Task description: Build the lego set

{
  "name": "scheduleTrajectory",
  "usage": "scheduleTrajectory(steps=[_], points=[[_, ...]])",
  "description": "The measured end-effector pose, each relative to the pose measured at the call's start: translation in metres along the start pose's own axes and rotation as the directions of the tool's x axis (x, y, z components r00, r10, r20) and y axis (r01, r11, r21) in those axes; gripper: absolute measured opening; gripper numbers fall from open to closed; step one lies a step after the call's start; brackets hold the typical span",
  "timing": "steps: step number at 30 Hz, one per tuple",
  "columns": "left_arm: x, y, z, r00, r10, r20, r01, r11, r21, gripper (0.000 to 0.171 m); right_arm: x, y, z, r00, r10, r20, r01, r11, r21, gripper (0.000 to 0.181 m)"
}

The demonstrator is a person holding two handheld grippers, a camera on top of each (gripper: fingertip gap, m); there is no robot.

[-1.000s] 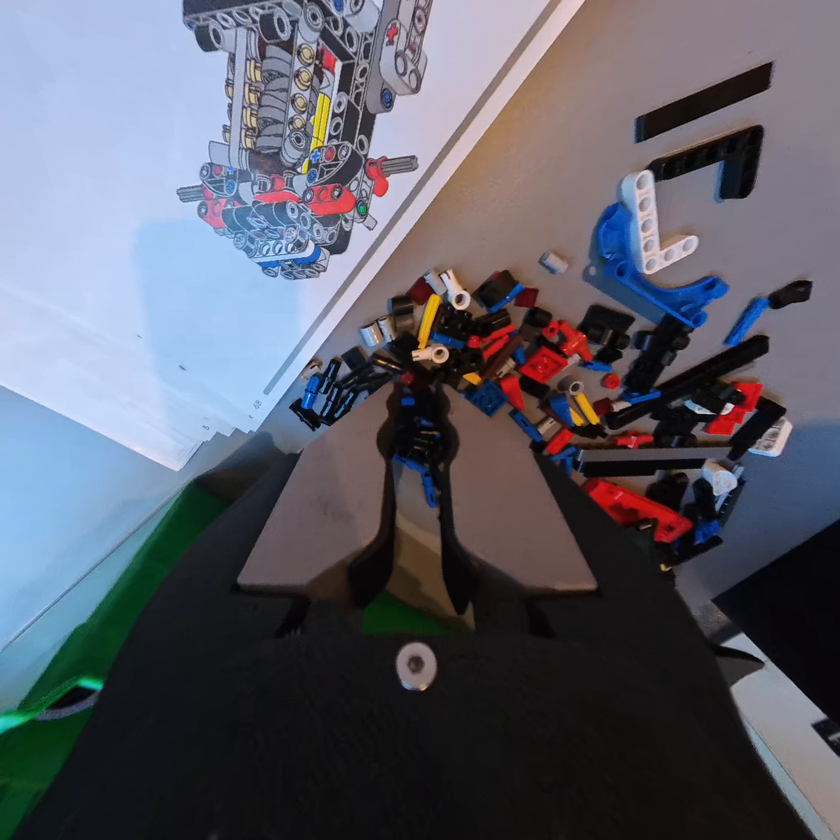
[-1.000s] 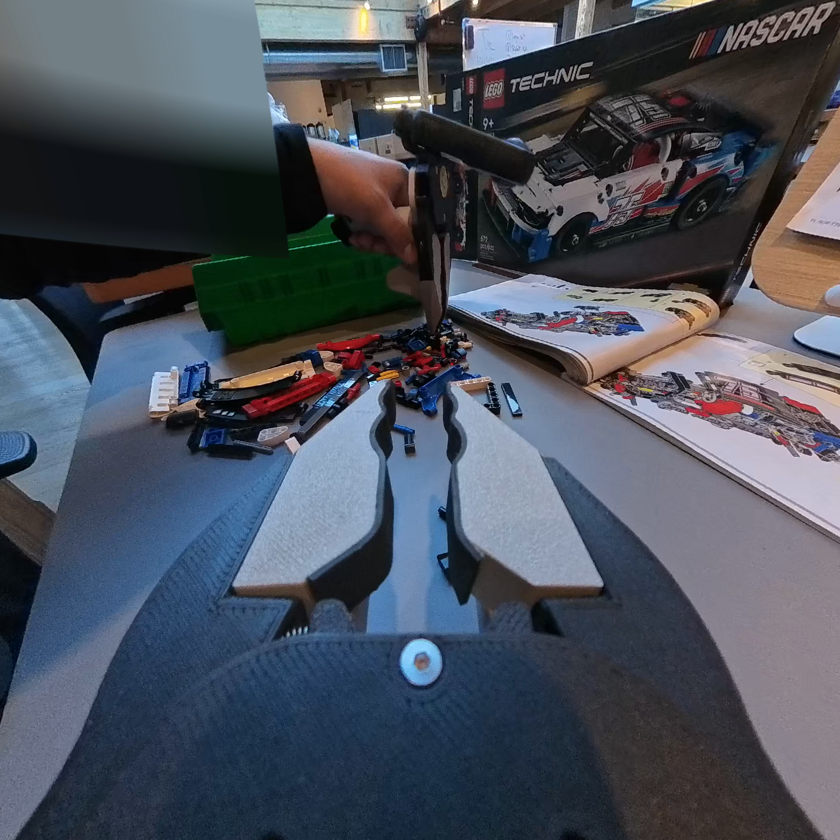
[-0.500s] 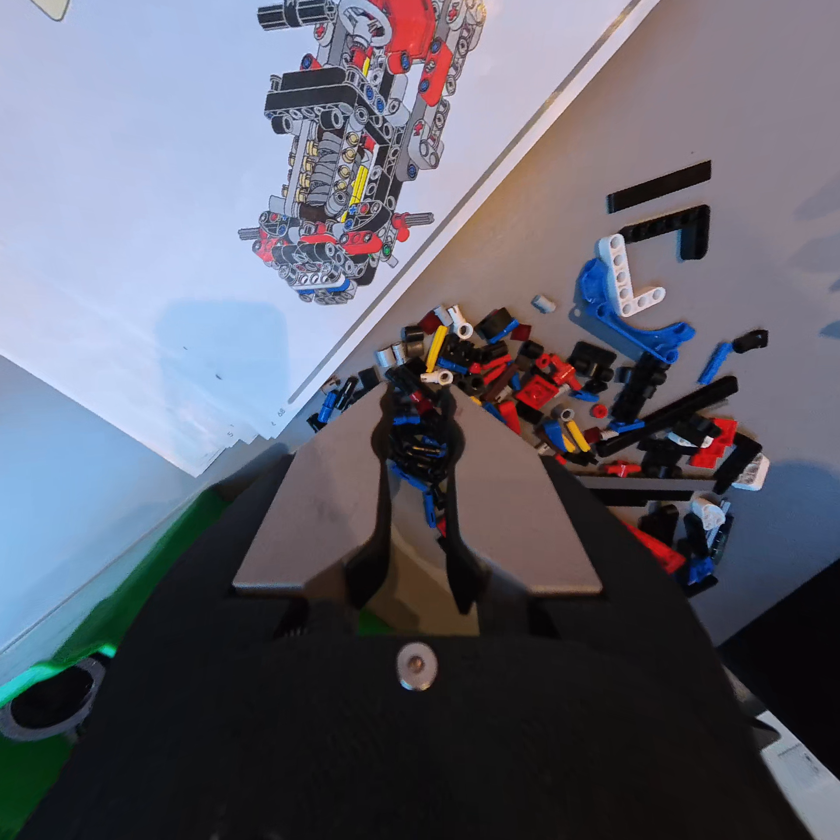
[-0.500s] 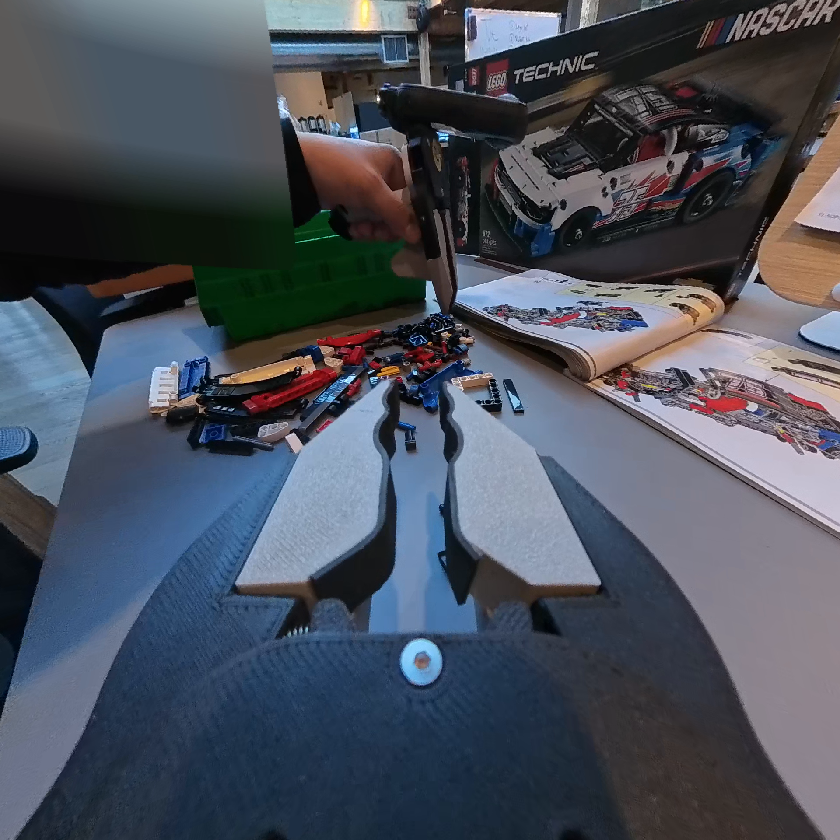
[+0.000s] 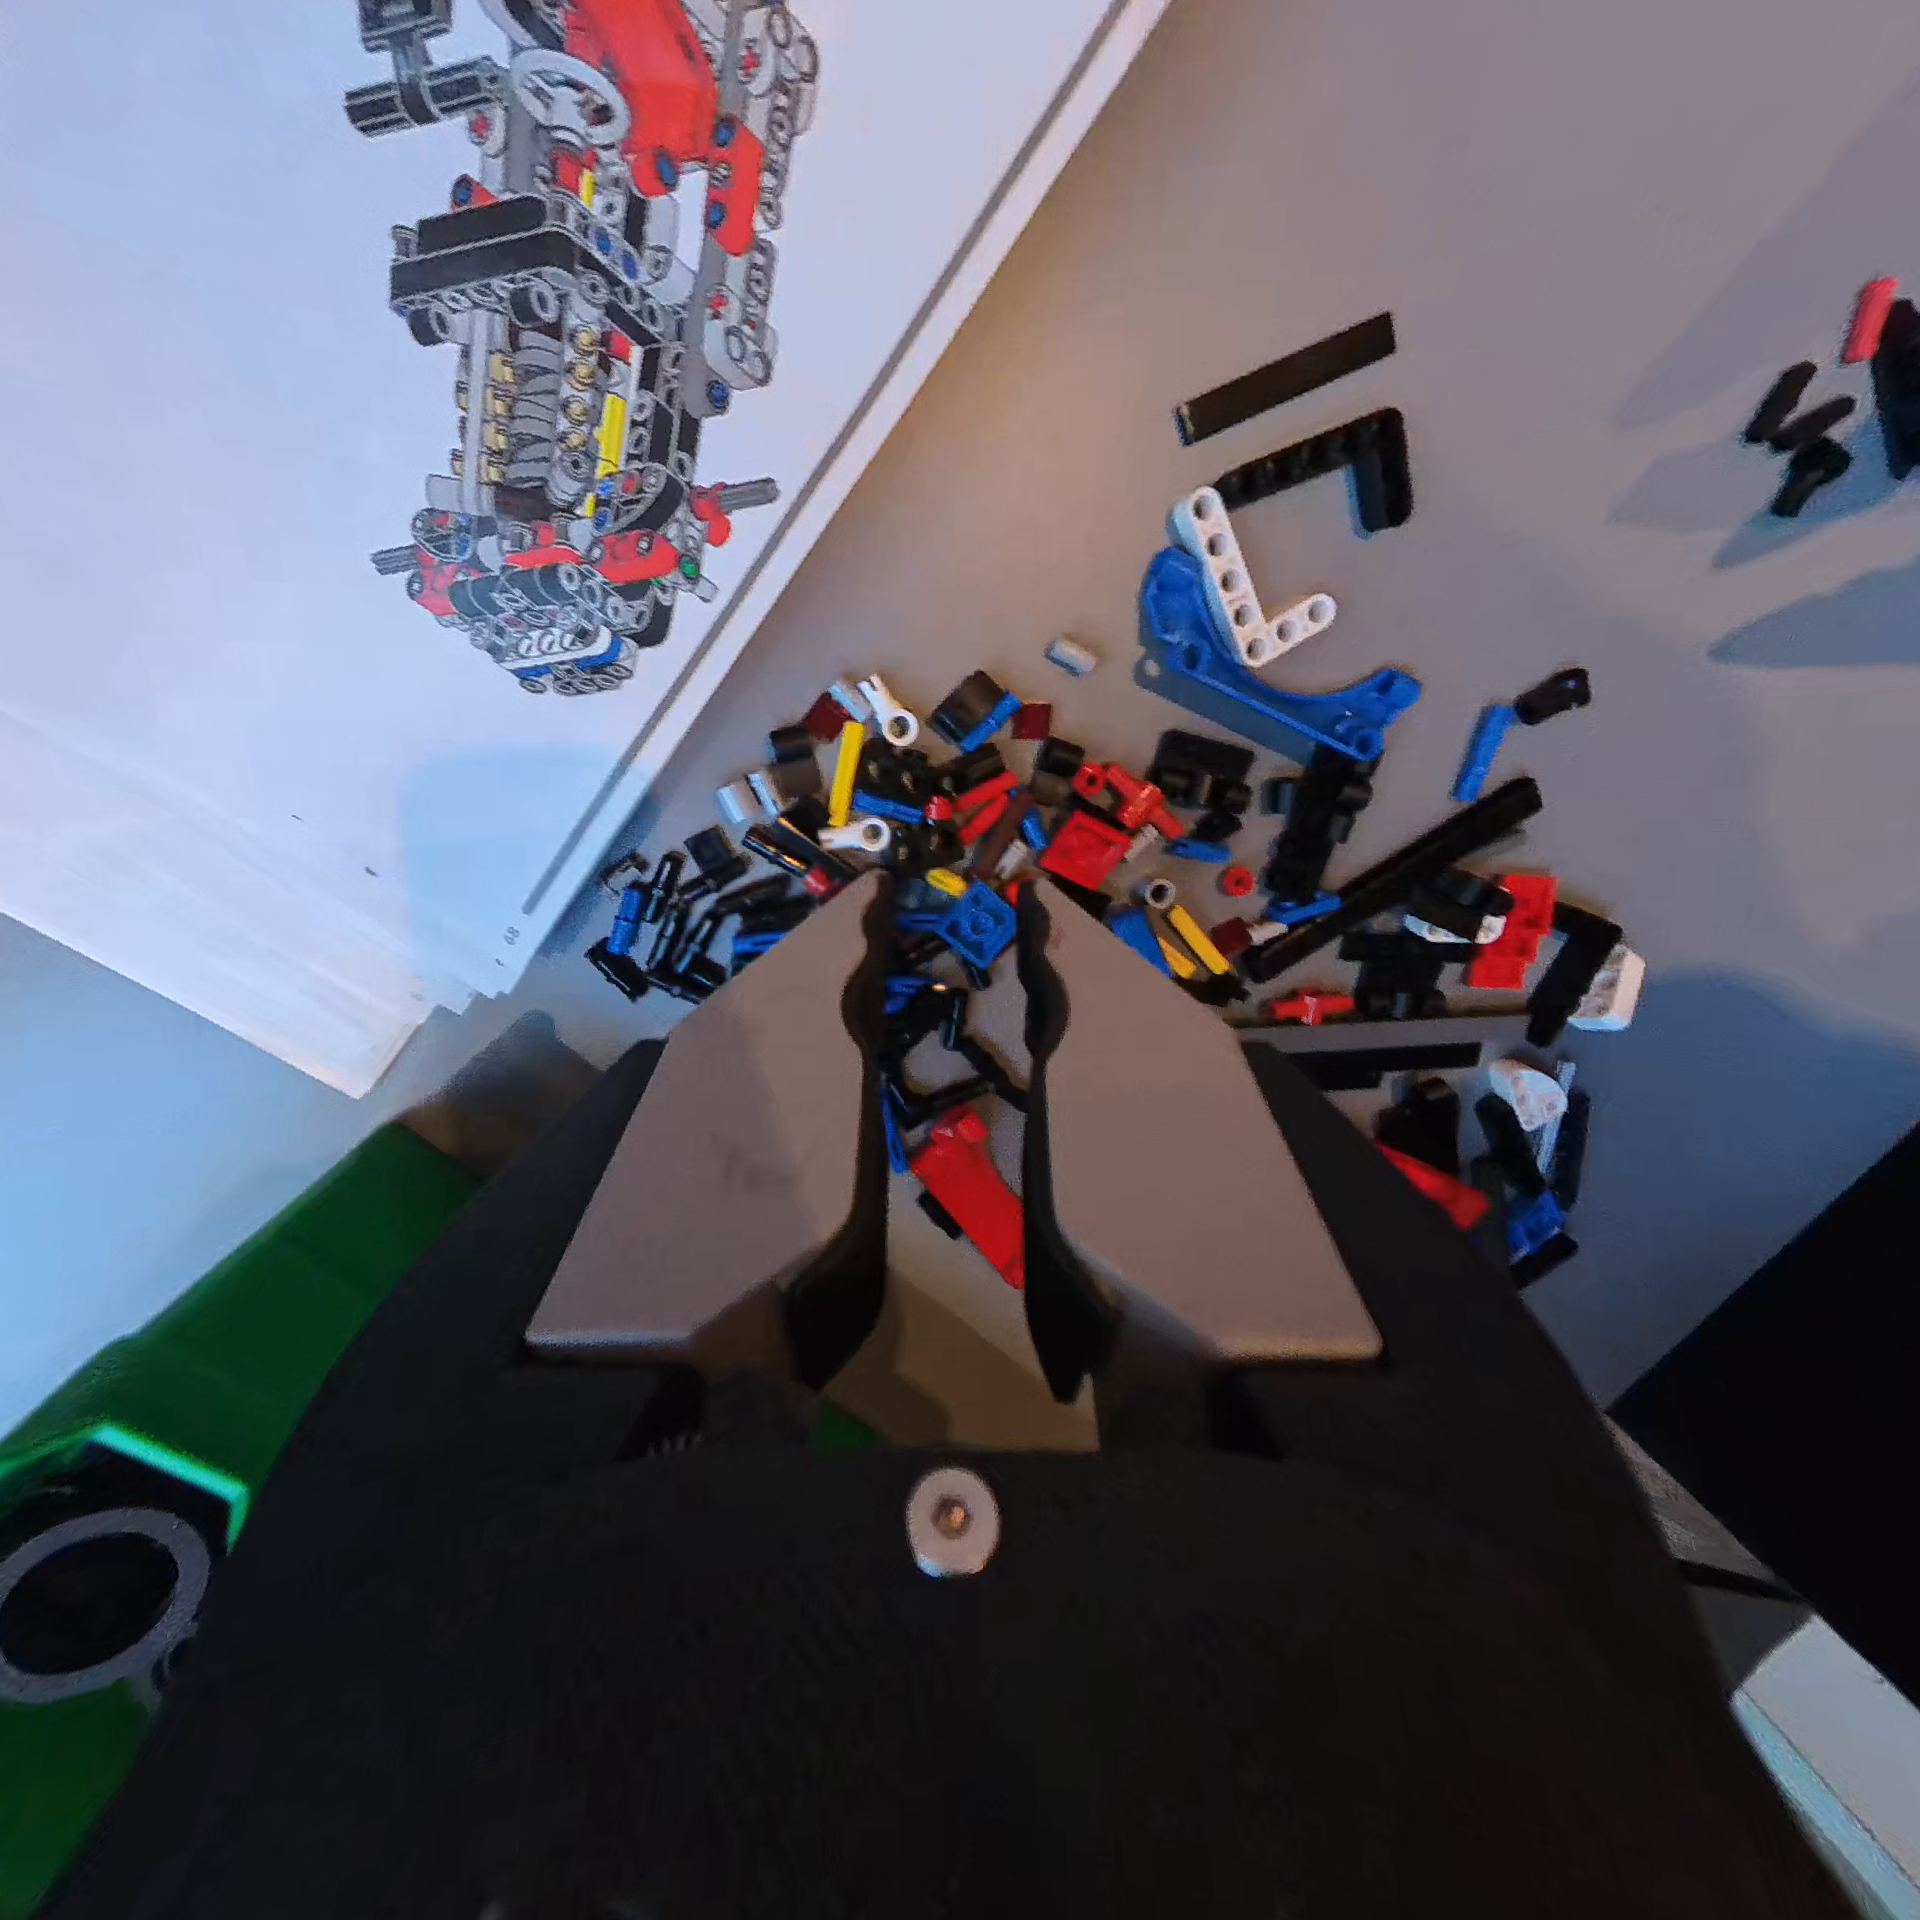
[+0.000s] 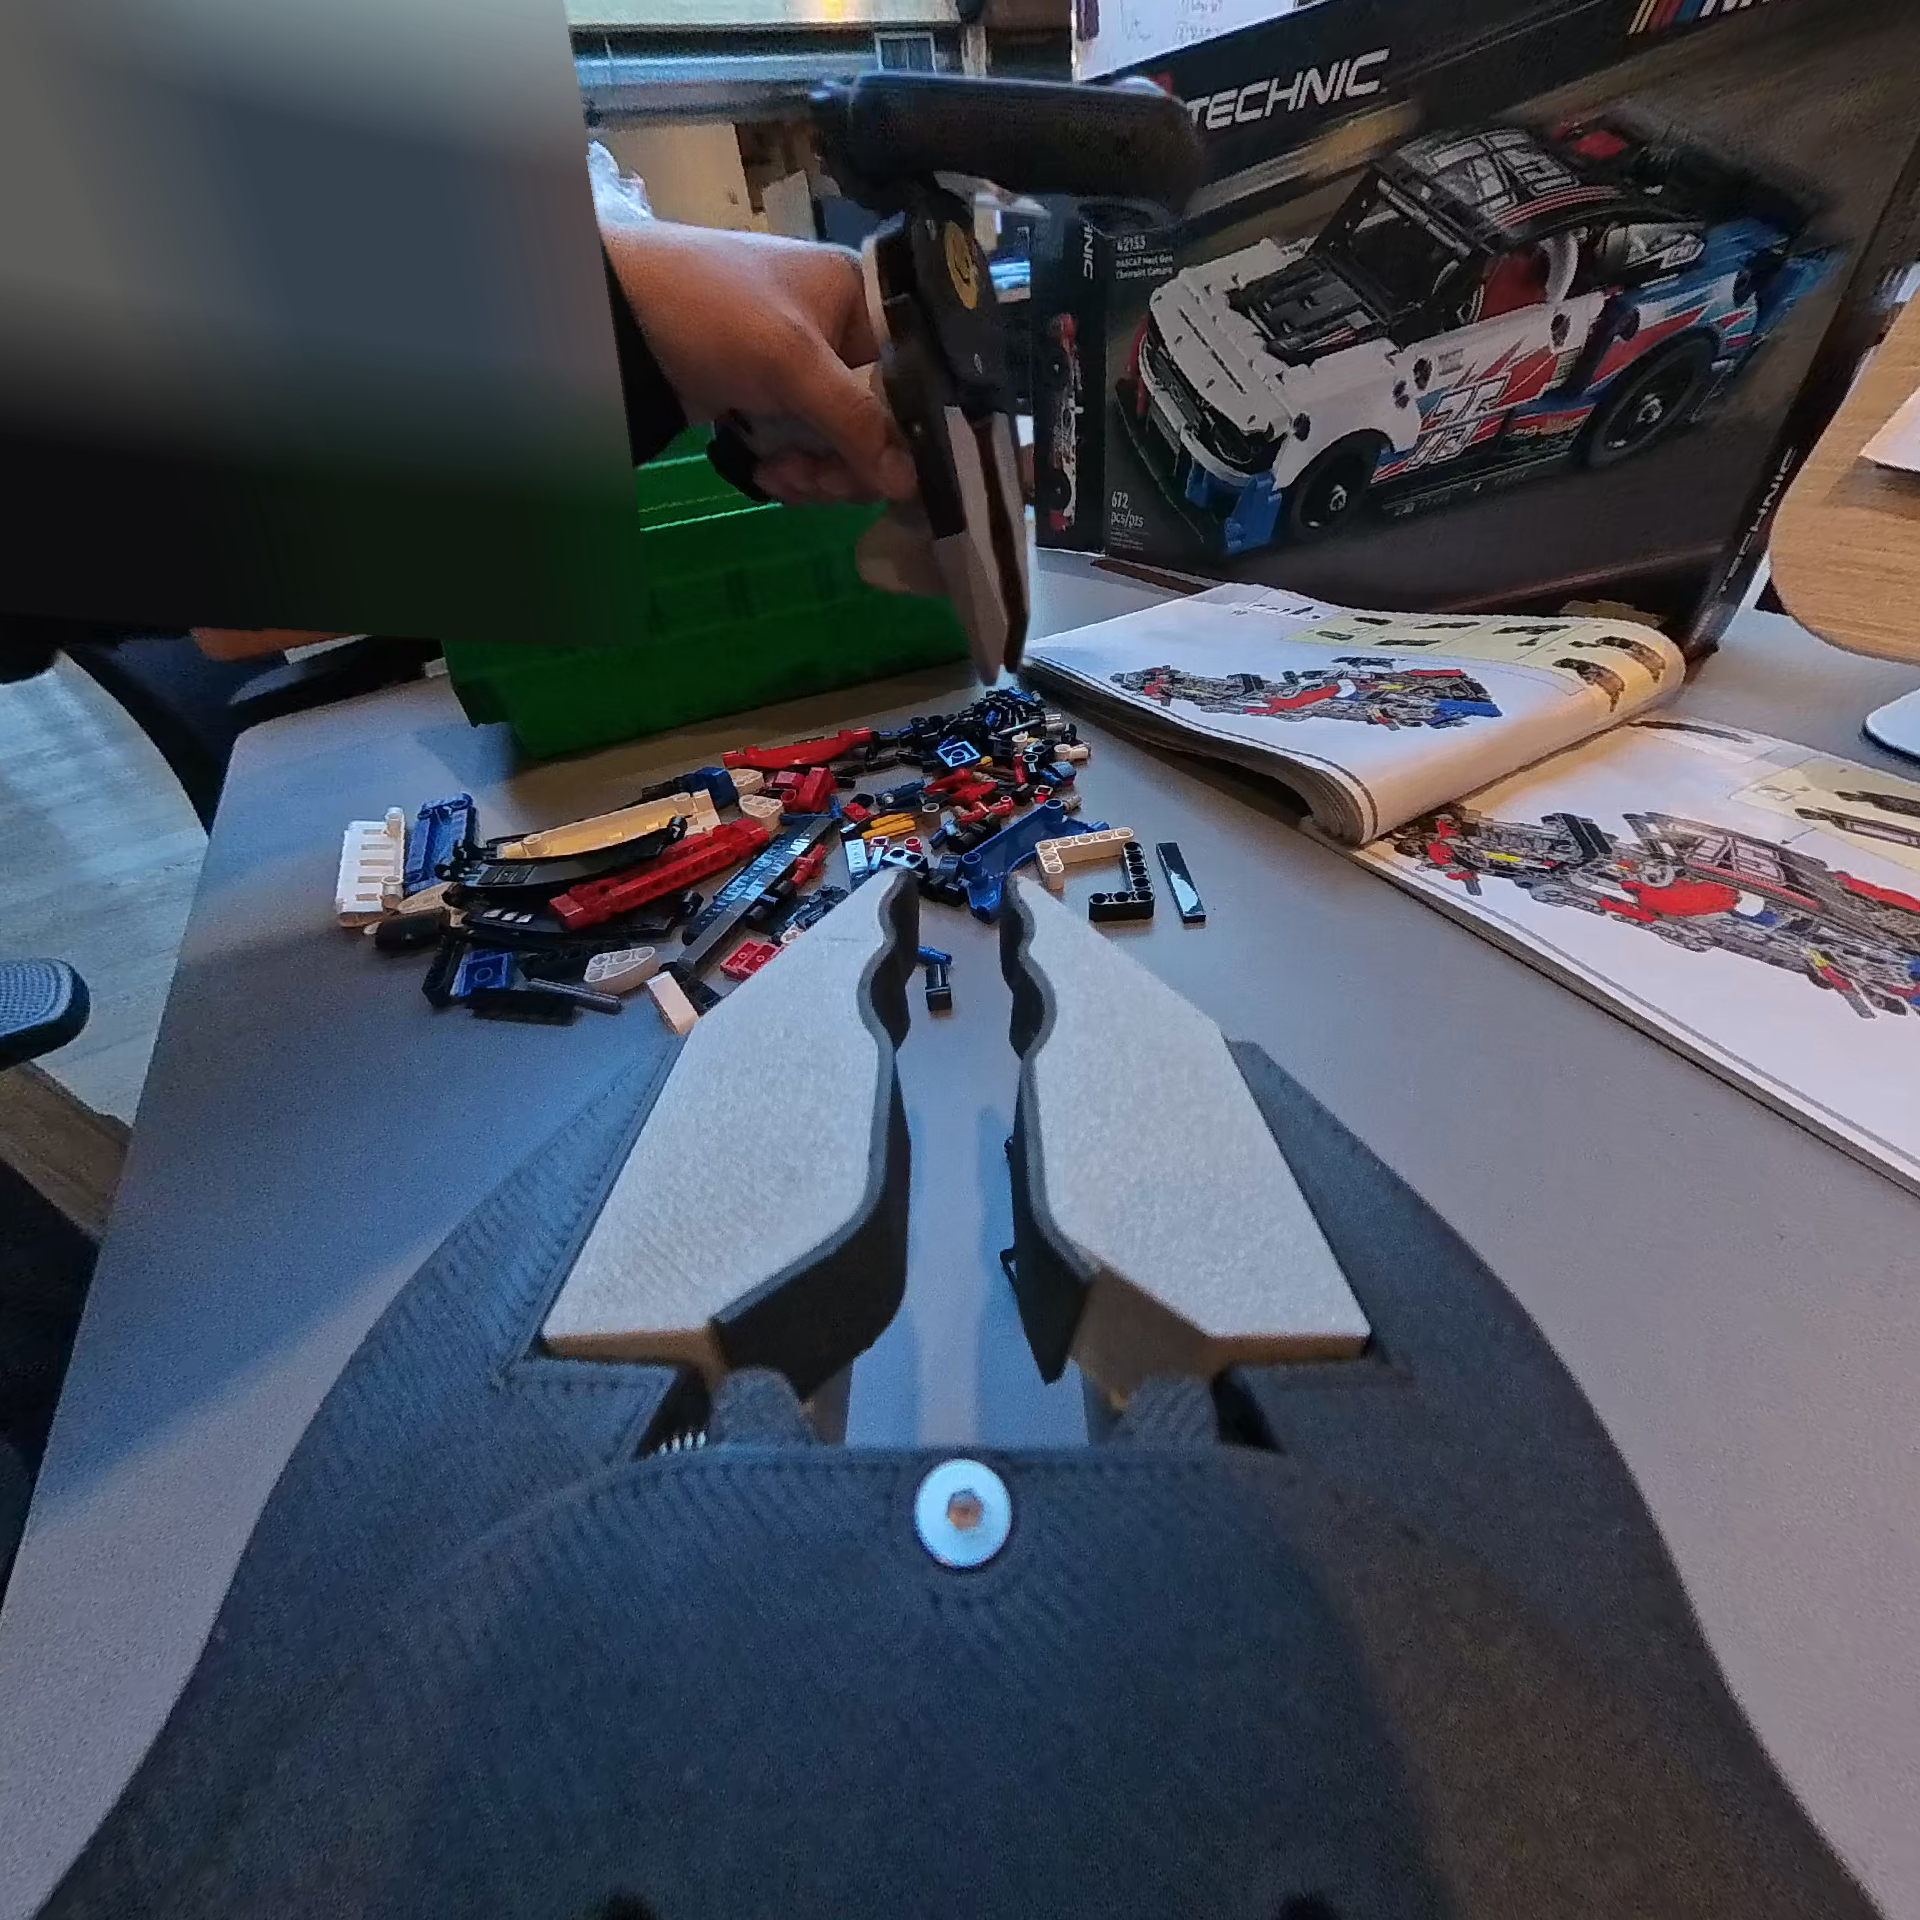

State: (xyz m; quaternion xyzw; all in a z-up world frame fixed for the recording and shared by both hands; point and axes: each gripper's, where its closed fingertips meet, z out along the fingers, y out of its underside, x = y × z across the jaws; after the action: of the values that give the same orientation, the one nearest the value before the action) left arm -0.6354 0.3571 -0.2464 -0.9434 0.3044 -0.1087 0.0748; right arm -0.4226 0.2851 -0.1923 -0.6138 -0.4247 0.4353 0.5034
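Sorting is the step in hand: left gripper [image 5: 951, 914], jaws spread and empty, hovers over the loose lego pieces [image 6: 831, 831] left of the instruction booklet [image 6: 1382, 717], while right gripper [image 6: 956, 914], likewise spread, waits nearer; next comes choosing one piece.

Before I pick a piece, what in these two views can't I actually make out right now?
- Left wrist view: pieces under the left gripper are hidden by its fingers; only a red piece shows in the gap.
- Left wrist view: the booklet is cut off by the top and left edges.
- Right wrist view: the small pins in the pile are too small to sort.
- Right wrist view: the green bin is half hidden by a blurred patch.
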Motion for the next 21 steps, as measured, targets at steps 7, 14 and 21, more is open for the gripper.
scheduleTrajectory(steps=[7, 14, 21], points=[[0.033, 0.002, 0.0, 0.998, 0.047, -0.047, -0.046, 0.999, 0.03, 0.021, 0.0, 0.003, 0.002, 1.0, -0.003, 0.004, 0.003, 1.0, -0.014, 0.01], [0.029, 0.008, -0.008, 0.998, -0.006, 0.065, 0.002, 0.999, 0.052, 0.011, 0.001, 0.002, 0.002, 1.0, 0.0, -0.001, 0.0, 1.0, -0.011, 0.009], [0.027, 0.037, -0.011, 0.995, -0.064, 0.074, 0.065, 0.998, -0.013, 0.017, 0.0, 0.004, 0.003, 1.0, -0.009, 0.0, 0.009, 1.0, -0.019, 0.008]])
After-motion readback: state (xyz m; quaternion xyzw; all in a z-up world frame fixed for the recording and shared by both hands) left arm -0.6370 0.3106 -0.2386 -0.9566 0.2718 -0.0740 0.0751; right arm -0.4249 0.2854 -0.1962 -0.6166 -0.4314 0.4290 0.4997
